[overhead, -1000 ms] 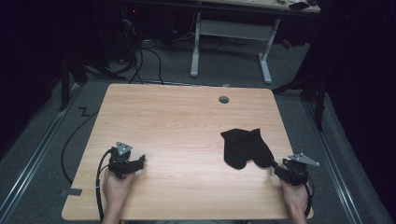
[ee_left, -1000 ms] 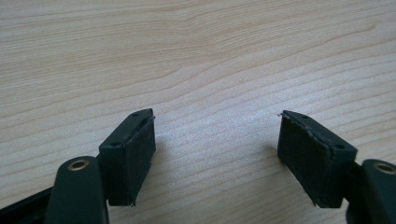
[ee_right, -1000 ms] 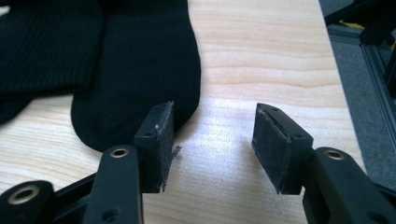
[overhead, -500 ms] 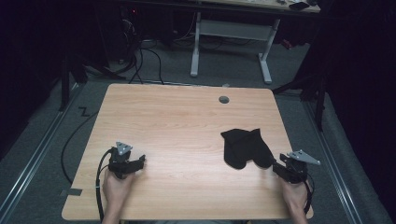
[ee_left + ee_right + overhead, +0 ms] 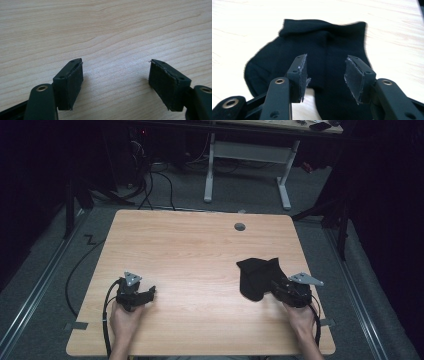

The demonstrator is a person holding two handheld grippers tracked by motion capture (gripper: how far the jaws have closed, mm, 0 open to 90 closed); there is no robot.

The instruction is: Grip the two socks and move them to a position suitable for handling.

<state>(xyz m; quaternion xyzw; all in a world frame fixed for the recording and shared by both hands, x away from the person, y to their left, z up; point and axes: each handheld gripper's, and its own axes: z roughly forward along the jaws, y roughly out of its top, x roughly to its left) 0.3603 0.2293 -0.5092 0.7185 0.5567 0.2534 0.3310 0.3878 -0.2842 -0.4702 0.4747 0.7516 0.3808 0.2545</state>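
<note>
High view showed the right gripper point(image 5: 278, 288) had slid in from the table's near right edge until it met the near edge of the black socks point(image 5: 257, 276), which lay on the right half of the wooden table point(image 5: 190, 250). Its jaws had just been closing a little, yet they stood apart, the cloth lying beneath and between the pads point(image 5: 303, 72) without being pinched. I judged a grab was about to come. The left gripper point(image 5: 146, 295) had not stirred; its jaws gaped over bare wood near the left front. The dark fabric swallowed its own folds, so I could not tell how the socks were stacked.
</note>
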